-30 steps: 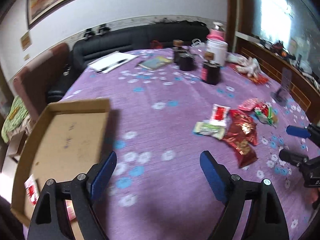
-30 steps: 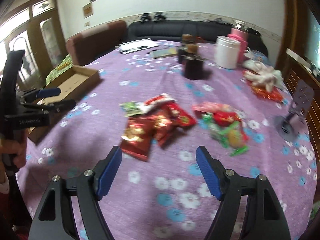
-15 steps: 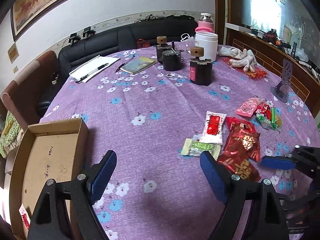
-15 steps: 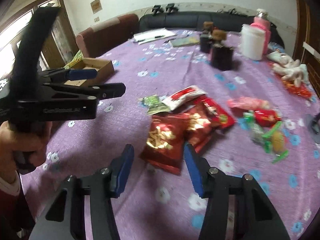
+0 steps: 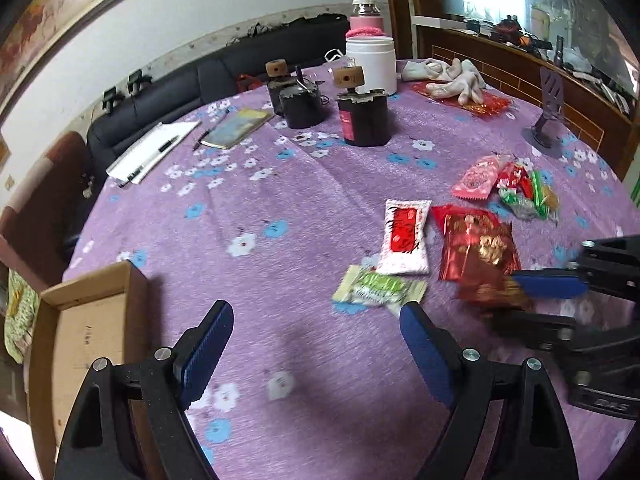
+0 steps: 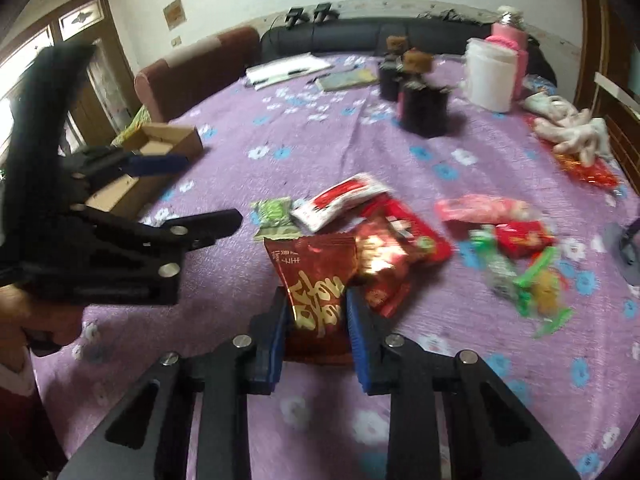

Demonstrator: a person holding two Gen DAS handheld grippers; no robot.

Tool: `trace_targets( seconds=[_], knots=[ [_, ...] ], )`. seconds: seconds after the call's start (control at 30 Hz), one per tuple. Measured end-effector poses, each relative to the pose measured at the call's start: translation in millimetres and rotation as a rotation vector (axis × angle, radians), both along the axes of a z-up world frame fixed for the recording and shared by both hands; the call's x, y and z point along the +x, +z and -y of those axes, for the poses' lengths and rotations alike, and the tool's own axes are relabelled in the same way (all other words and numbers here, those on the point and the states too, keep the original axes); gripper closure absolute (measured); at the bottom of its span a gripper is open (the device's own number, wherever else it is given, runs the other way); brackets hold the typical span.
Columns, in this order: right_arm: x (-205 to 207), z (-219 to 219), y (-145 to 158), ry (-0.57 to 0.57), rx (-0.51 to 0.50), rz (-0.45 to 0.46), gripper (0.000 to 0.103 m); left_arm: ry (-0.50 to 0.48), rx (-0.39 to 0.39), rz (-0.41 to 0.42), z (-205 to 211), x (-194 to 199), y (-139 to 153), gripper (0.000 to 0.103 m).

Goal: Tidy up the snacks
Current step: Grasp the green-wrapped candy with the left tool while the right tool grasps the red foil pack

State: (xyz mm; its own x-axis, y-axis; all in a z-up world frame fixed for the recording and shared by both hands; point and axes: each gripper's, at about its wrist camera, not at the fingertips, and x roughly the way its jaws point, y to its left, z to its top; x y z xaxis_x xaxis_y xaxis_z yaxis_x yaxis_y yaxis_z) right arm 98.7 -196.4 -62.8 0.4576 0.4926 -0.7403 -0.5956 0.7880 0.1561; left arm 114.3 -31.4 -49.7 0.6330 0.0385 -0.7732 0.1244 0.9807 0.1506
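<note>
Several snack packets lie in a pile on the purple flowered tablecloth: a white-and-red packet (image 5: 406, 236), a green one (image 5: 378, 286), shiny red ones (image 5: 476, 244) and a pink one (image 5: 478, 176). My right gripper (image 6: 316, 296) is closing its jaws on a dark red packet with gold lettering (image 6: 316, 264), and the blue pads pinch its lower end. From the left wrist, that gripper (image 5: 508, 300) shows at the right edge over the same packet (image 5: 488, 288). My left gripper (image 5: 314, 316) hangs open and empty above bare cloth, between the cardboard box (image 5: 80, 344) and the pile.
Dark jars (image 5: 362, 120), a white container (image 5: 370, 64), pale gloves (image 5: 448, 80) and a phone stand (image 5: 548, 116) stand at the far side. Papers with a pen (image 5: 154, 150) and a notebook (image 5: 236, 128) lie far left. A black sofa runs behind the table.
The right gripper came down on the pile and its jaws narrowed around the dark red packet. The left gripper swung from above the box toward the snacks, still wide.
</note>
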Motion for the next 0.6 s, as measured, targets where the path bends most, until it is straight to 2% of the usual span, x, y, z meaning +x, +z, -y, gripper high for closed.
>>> trace_targets(
  seconds=[0.23,0.47,0.57,0.6],
  knots=[
    [-10,47,15,-0.055,0.030,0.023,0.076,0.127,-0.058,-0.033,15,18,-10,0.015],
    [-17,72,23,-0.071,0.086,0.027,0.076,0.193,-0.082,-0.079,23,32,-31,0.015],
    [-19,79,25,-0.075,0.105,0.030,0.076,0.208,-0.135,-0.073,16,32,-38,0.022],
    [-20,81,26,-0.077,0.111,0.031,0.076,0.216,-0.131,-0.064,15,31,-37,0.030]
  ],
)
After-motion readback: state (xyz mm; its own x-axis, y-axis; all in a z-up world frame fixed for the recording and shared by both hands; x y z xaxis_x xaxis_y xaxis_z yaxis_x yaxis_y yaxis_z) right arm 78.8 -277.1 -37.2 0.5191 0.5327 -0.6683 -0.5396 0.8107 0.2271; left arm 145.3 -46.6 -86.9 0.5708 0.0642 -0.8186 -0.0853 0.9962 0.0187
